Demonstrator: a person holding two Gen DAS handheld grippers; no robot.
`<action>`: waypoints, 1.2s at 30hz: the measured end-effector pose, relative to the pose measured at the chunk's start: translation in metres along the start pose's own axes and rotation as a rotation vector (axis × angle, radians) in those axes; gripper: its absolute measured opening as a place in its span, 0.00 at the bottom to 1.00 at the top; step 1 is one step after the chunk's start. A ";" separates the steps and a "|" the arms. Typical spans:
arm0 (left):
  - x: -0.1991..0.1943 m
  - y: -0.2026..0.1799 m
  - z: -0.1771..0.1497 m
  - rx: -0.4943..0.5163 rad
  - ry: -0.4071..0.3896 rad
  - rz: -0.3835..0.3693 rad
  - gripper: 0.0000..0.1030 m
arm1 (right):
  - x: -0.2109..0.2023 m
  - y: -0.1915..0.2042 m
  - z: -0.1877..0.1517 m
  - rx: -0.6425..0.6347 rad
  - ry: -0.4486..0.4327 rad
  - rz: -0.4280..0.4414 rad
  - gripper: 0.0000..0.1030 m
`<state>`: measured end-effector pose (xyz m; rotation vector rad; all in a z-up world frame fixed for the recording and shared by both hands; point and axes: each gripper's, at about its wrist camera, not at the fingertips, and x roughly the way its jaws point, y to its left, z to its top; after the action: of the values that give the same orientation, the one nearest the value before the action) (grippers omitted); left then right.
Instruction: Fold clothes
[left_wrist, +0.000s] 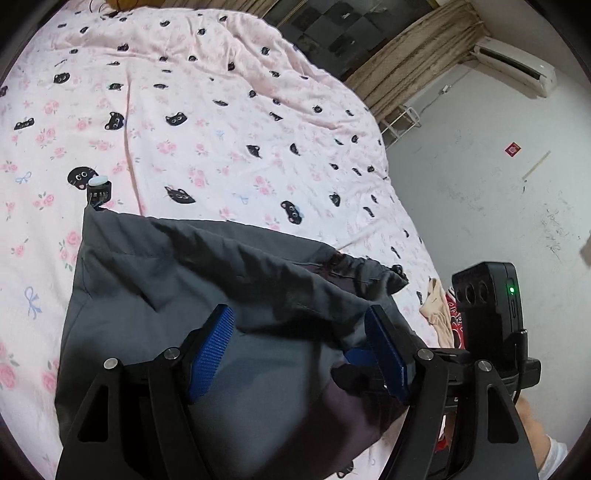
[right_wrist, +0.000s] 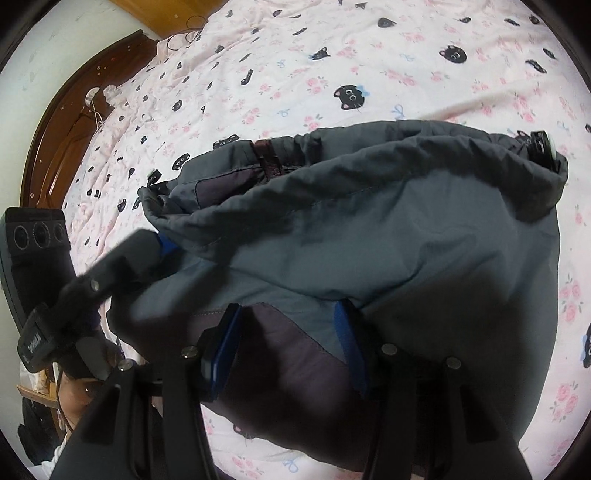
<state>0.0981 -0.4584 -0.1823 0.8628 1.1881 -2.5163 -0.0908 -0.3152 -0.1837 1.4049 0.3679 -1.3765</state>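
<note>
Garment (left_wrist: 177, 280), grey, lies lower centre on bed (left_wrist: 184, 110); soft, light, likely slippery. Left gripper (left_wrist: 301, 345) and right gripper (right_wrist: 288, 343) fingers stand apart over cloth, gripping nothing. Recommended hold: gathered waistband (right_wrist: 295, 147).

A pink bedsheet (left_wrist: 221, 122) with black cat faces and little roses lies ahead. Far ahead are brown curtains (left_wrist: 417, 55). An air conditioner (left_wrist: 517, 66) hangs on the white wall (left_wrist: 480, 192) to the right. A dark wooden headboard (right_wrist: 66, 122) curves at the left.
</note>
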 end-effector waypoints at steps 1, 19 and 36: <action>0.004 0.005 0.001 -0.018 0.011 -0.001 0.67 | 0.001 -0.001 0.000 0.004 0.000 0.003 0.51; 0.019 0.026 0.002 -0.122 0.030 -0.006 0.67 | -0.051 0.017 0.012 -0.065 -0.172 -0.125 0.54; 0.009 0.040 0.008 -0.258 -0.013 -0.096 0.67 | -0.014 -0.010 0.026 -0.031 -0.108 -0.259 0.57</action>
<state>0.1050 -0.4904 -0.2088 0.7395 1.5404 -2.3636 -0.1162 -0.3262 -0.1705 1.2844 0.5111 -1.6422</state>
